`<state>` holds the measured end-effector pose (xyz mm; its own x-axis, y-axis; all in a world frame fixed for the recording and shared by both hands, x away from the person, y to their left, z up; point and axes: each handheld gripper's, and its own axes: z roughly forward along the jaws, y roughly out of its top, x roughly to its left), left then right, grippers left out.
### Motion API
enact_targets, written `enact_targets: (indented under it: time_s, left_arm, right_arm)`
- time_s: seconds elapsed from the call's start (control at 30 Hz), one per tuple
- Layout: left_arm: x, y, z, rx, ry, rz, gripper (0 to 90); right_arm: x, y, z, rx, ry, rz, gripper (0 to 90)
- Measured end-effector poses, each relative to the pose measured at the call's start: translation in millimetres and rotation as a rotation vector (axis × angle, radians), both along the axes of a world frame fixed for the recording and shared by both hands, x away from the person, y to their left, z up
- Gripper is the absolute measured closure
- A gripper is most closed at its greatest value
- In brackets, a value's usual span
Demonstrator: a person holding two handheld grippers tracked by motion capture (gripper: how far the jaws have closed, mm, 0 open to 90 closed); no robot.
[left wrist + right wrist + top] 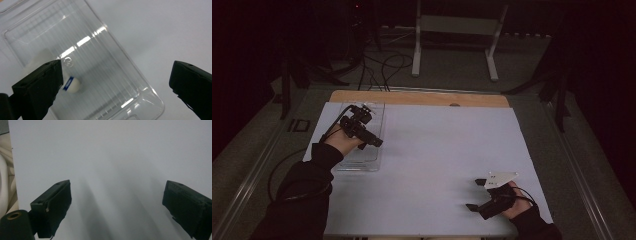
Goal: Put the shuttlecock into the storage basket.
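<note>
Hovering over clear tray (105, 62) w/ white capsule (72, 85): left claw (117, 82), spread.

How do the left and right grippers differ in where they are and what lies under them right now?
The left gripper hangs over the clear plastic tray at the table's far left; the right gripper is near the front right, over bare white tabletop. Below the left gripper's jaws lies a small white object with a blue band; nothing lies below the right gripper's. Both have their jaws wide apart and hold nothing.
</note>
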<state>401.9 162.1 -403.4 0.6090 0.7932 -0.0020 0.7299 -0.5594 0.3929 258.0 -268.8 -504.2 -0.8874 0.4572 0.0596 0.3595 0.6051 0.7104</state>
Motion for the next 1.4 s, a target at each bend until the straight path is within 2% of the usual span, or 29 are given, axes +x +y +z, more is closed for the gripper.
enact_targets:
  time_s: [0.13,0.33,0.5,0.93,1.13,1.23,1.4]
  left_arm:
    - [-3.3,-5.6,2.3,-0.002,-0.007,-0.022,0.0]
    - [-8.6,-14.6,5.8,-0.034,-0.02,-0.046,0.0]
    - [-13.5,-22.5,7.2,-0.041,-0.021,-0.081,0.0]
    - [-26.2,-44.1,2.7,-0.072,-0.019,-0.164,0.0]
    - [-34.9,-57.0,-2.0,-0.091,-0.015,-0.221,0.0]
    - [-39.5,-63.1,-3.6,-0.125,-0.014,-0.262,0.0]
    - [-44.2,-70.6,-5.6,-0.145,-0.031,-0.316,0.0]
  right_arm:
    - [-0.3,0.2,0.2,0.005,0.001,-0.001,8.6]
    - [-0.2,0.0,-0.2,0.002,-0.001,-0.001,8.6]
    - [-0.5,-0.5,0.2,0.007,0.0,-0.005,8.6]
    - [-0.7,-0.2,0.2,0.006,-0.002,-0.002,8.6]
    - [-0.9,-0.6,0.2,0.004,0.0,-0.004,8.6]
    - [-0.9,-0.7,0.1,0.008,-0.001,-0.007,8.6]
    - [-0.8,-0.9,0.0,0.008,-0.001,-0.008,8.6]
